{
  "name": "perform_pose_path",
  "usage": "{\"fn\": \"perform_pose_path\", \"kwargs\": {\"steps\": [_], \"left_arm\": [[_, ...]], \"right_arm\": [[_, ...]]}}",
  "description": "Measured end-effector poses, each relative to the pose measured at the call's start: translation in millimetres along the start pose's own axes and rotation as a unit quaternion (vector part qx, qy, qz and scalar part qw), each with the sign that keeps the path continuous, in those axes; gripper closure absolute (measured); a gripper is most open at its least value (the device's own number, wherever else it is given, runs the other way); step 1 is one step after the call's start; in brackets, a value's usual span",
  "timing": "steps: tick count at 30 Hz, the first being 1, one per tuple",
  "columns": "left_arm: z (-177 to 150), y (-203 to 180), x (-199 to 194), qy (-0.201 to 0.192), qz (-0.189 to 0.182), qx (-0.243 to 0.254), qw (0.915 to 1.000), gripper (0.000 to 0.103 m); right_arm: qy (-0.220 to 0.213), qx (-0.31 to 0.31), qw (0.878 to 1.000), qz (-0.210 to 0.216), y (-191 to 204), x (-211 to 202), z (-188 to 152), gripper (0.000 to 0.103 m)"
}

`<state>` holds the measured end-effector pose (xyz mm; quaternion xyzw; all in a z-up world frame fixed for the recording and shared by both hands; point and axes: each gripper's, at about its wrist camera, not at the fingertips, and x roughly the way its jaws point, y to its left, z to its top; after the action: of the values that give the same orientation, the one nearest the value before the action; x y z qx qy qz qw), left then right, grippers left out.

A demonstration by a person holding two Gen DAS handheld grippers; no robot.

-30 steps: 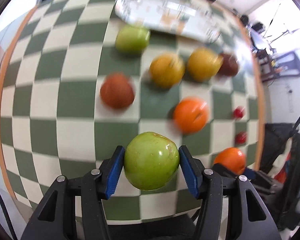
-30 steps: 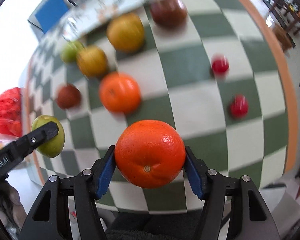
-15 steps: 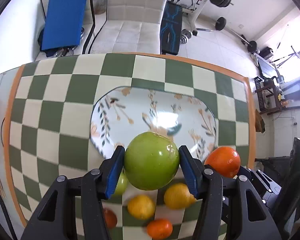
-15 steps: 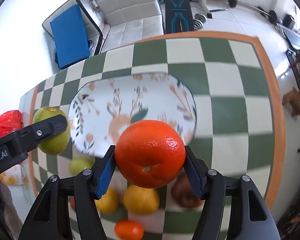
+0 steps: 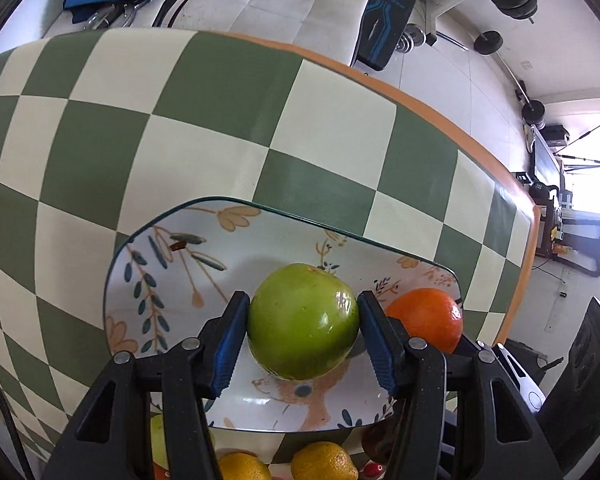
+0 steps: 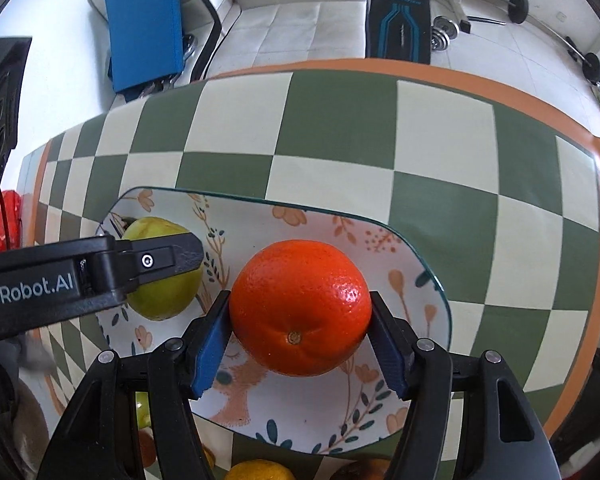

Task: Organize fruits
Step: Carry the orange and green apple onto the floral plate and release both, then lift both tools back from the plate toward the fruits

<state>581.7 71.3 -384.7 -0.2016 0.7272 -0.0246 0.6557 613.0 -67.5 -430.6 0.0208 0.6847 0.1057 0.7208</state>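
A green apple (image 5: 303, 321) is clamped between the blue pads of my left gripper (image 5: 302, 334), held just over a floral oval plate (image 5: 168, 264). My right gripper (image 6: 300, 334) is shut on an orange (image 6: 300, 307) above the same plate (image 6: 412, 280). In the right wrist view the left gripper (image 6: 156, 276) reaches in from the left with the green apple (image 6: 160, 300) over the plate's left part. The orange (image 5: 426, 318) shows at the right in the left wrist view. Whether either fruit touches the plate cannot be told.
The plate lies on a green and cream checked table with an orange border (image 5: 380, 92). Below the plate's near edge lie yellow lemons (image 5: 324, 462), another green fruit (image 6: 142, 410) and a dark fruit (image 6: 360, 470). A red bag (image 6: 2, 220) sits at the left. Beyond the table are a white sofa and gym gear.
Both grippers carried their fruit from above the loose fruits forward to over the plate and came lower. The plate now fills the lower half of both views.
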Motion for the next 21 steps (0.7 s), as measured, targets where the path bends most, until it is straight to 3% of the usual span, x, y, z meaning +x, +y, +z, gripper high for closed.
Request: {"fn": "perform_pose_path", "kwargs": {"steps": [2, 5, 7, 9, 11, 16, 19, 21], "left_arm": [[0, -1, 4, 0.007, 0.001, 0.001, 1.0, 0.05], [-1, -2, 10, 0.019, 0.001, -0.001, 0.9998, 0.05], [0, -3, 10, 0.015, -0.005, -0.001, 0.9999, 0.044], [0, -3, 5, 0.005, -0.005, 0.001, 1.0, 0.023], [1, -6, -2, -0.008, -0.004, 0.006, 0.9999, 0.017], [-7, -13, -24, -0.056, 0.059, 0.046, 0.9957, 0.017], [-22, -16, -40, -0.098, 0.118, 0.077, 0.9852, 0.017], [-33, -15, -50, -0.118, 0.137, 0.089, 0.9794, 0.017]], "right_arm": [[0.006, -0.001, 1.0, 0.003, -2, 6, 0, 0.032], [0.004, 0.005, 1.0, 0.015, -4, 5, -1, 0.017], [0.003, 0.005, 1.0, 0.019, -6, 2, -1, 0.014], [0.001, 0.007, 1.0, 0.016, -9, -2, -2, 0.013], [-0.002, 0.013, 1.0, 0.011, -13, -7, -5, 0.01], [-0.015, 0.042, 0.999, -0.011, -22, -24, -23, 0.01], [-0.029, 0.052, 0.998, -0.036, -23, -37, -37, 0.01], [-0.037, 0.059, 0.997, -0.045, -23, -45, -48, 0.01]]}}
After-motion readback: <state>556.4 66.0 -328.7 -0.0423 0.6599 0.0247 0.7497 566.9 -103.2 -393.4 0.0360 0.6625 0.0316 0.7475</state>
